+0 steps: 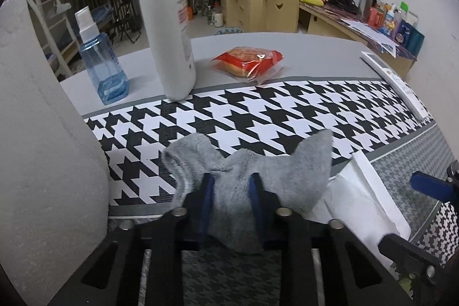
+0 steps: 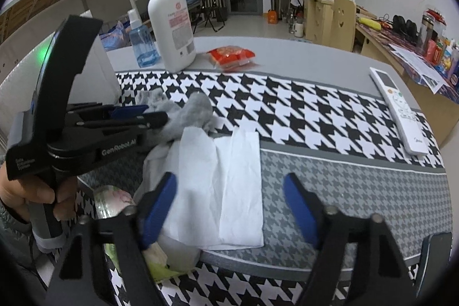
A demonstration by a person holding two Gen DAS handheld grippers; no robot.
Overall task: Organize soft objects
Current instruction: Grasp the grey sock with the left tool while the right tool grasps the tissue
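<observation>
A grey sock (image 1: 287, 171) lies bunched on the houndstooth table mat (image 1: 258, 111). My left gripper (image 1: 232, 185) is shut on its middle, and the blue pads pinch the fabric from both sides. In the right wrist view the same left gripper (image 2: 155, 113) bites the sock (image 2: 192, 111), with a hand (image 2: 28, 191) on its handle. A white tissue (image 2: 218, 162) lies flat just right of the sock, overlapping its near end. My right gripper (image 2: 229, 188) hovers over the tissue, open, with one blue pad at the tissue's left edge and the other beyond its right edge. The tissue (image 1: 364, 191) also shows in the left wrist view.
A white pump bottle (image 1: 165, 27), a blue spray bottle (image 1: 103, 68) and a red snack packet (image 1: 249, 62) stand at the back. A white remote (image 2: 398, 111) lies at the right. A white foam block (image 1: 43, 148) rises on the left. A small floral packet (image 2: 114, 200) lies near the front edge.
</observation>
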